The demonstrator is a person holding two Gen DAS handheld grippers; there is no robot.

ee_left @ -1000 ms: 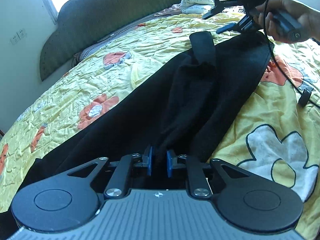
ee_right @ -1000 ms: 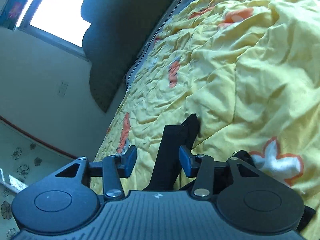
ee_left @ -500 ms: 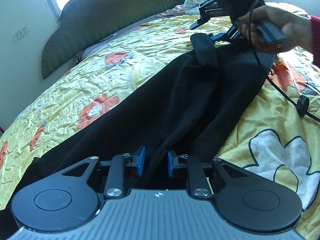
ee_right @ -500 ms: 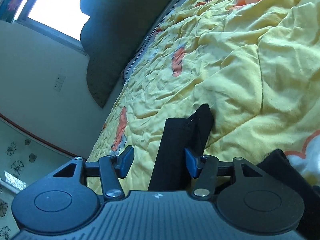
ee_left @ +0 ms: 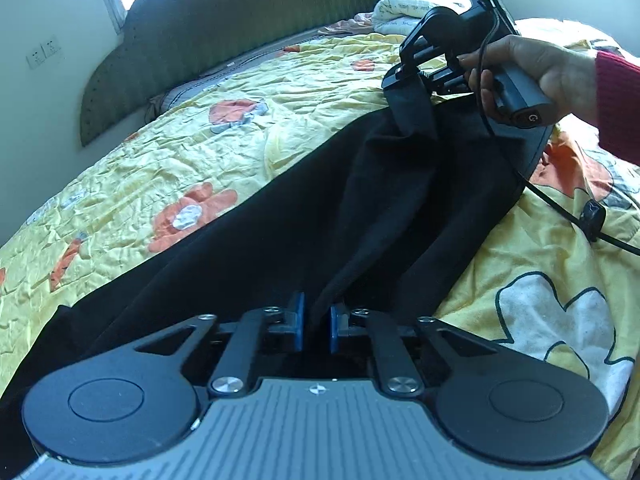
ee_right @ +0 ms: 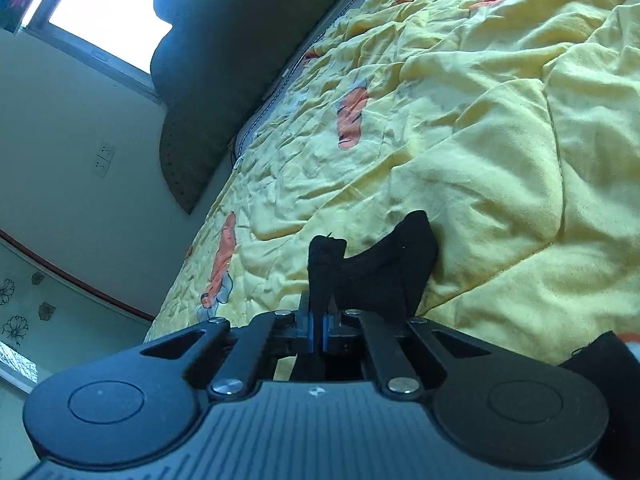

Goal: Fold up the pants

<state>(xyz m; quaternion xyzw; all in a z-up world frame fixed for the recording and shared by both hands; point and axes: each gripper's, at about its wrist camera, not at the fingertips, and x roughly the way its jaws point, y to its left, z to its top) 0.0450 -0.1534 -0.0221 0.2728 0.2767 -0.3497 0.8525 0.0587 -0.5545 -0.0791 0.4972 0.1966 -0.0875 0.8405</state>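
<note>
The left gripper [ee_left: 315,322] pinches a ridge of the black, soft-fabric pants [ee_left: 360,208] at their near end, and the garment's long axis runs straight away from it to the far end. There the right gripper [ee_right: 317,330], held in the person's right hand [ee_left: 536,68], is clamped on a bunched black corner. The pants lie slack between the two on a rumpled yellow floral quilt [ee_left: 192,168] covering the bed, with a dark scalloped headboard [ee_left: 224,40] and a bright window [ee_right: 108,12] beyond.
</note>
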